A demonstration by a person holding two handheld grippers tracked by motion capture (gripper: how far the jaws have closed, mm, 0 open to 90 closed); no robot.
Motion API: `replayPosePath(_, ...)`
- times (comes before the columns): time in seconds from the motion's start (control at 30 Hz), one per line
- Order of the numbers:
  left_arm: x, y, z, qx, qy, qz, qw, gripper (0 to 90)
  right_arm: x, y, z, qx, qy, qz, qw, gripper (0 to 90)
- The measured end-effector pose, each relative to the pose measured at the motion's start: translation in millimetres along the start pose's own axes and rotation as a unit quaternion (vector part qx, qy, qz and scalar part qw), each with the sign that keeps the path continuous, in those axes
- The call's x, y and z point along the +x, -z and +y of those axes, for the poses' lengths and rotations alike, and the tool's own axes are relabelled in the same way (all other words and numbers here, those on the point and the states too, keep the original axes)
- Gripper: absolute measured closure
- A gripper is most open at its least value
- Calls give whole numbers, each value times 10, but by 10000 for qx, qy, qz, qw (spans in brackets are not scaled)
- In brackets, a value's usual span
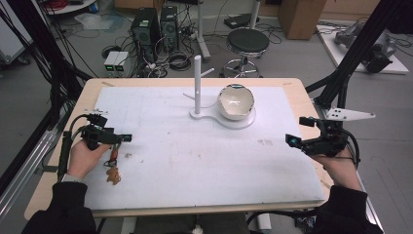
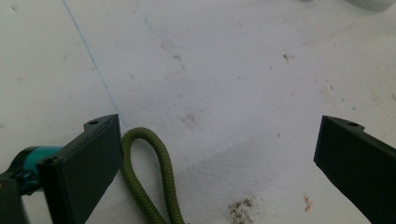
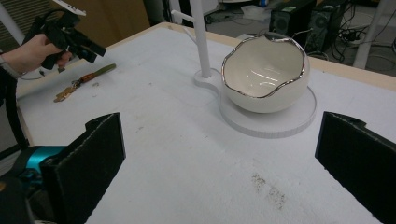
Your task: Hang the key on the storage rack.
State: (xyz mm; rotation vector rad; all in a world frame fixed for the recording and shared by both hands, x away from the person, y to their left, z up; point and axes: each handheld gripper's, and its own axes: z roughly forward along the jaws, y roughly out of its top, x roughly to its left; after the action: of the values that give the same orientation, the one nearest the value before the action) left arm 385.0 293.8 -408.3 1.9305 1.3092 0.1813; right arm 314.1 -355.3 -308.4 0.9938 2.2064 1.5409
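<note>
A keyring lies on the white mat at the left: an olive cord loop (image 2: pixel 149 172), a brown strap and a small tan charm (image 1: pixel 113 176). My left gripper (image 1: pixel 127 138) hovers just above its cord end, jaws wide open, with the loop lying beside the left jaw in the left gripper view. From the right gripper view the keyring (image 3: pixel 86 78) lies far left under that hand. A white egg-shaped bowl (image 1: pixel 235 101) with a silver rim sits on a round white base (image 3: pixel 299 119) next to an upright white post (image 1: pixel 197 83). My right gripper (image 1: pixel 291 141) stands open at the mat's right edge, pointing left.
The white mat (image 1: pixel 204 161) covers most of a wooden table (image 1: pixel 87 92). Brown stains (image 2: pixel 240 210) mark the mat. Beyond the table stand a black stool (image 1: pixel 247 44), computer towers (image 1: pixel 146 27) and tangled cables. Black frame struts (image 1: pixel 358 53) rise at the right.
</note>
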Motion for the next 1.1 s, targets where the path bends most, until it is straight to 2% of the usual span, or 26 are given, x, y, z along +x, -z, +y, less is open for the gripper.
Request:
replayPosePath(0.07,8,-23,-2,87,6,-20,10000,19,-4,1,-1,-8,12,-7,10000,10)
replayPosePath(0.17,33,-116,-21,412,-16,-32,9991,19,-3,17,-5,-36,-26,-16,10000,10)
replayPosePath(0.23,48,-159,-29,504,14,-36,9987,19,-1,19,-8,-30,-33,-14,10000,10)
replayPosePath(0.4,50,-205,-25,353,79,5,9993,18,-6,11,-22,-14,-45,-5,10000,10)
replayPosePath(0.5,43,-217,-27,365,33,53,9993,19,-8,8,-24,4,-50,-5,10000,10)
replayPosePath(0.53,16,-230,-28,392,-42,160,9991,19,-9,3,-27,16,-53,0,10000,10)
replayPosePath(0.57,16,-230,-28,392,-42,160,9991,19,-10,1,-28,17,-47,-5,10000,10)
replayPosePath(0.63,-16,-243,-27,442,-101,321,9985,25,-11,-3,-30,19,-28,-9,10000,10)
replayPosePath(0.67,-23,-246,-30,435,-103,388,9982,66,-11,-5,-31,15,-27,-8,10000,10)
replayPosePath(0.7,-34,-251,-31,473,-126,543,9973,160,-6,-5,-32,24,-55,-2,10000,10)
replayPosePath(0.73,-34,-251,-31,473,-126,543,9973,262,-6,-6,-32,25,-52,8,10000,10)
replayPosePath(0.77,-39,-243,-31,488,-139,733,9960,308,-4,-7,-32,21,-52,0,10000,10)
replayPosePath(0.87,10,-215,-23,428,215,723,9962,386,-5,-13,-33,20,-49,-2,10000,10)
replayPosePath(0.9,10,-215,-23,428,215,723,9962,430,-7,-15,-34,34,-46,-1,10000,10)
replayPosePath(0.97,51,-195,-62,197,477,769,9957,503,-15,-27,-39,45,-51,-1,10000,10)
replayPosePath(1.03,72,-183,-76,173,479,751,9959,557,-15,-33,-42,68,-84,1,9999,10)
replayPosePath(1.07,72,-179,-89,119,488,854,9951,590,-24,-48,-47,87,-75,7,9999,10)
replayPosePath(1.1,58,-181,-94,123,408,1026,9938,641,-24,-54,-48,88,-85,-2,9999,10)
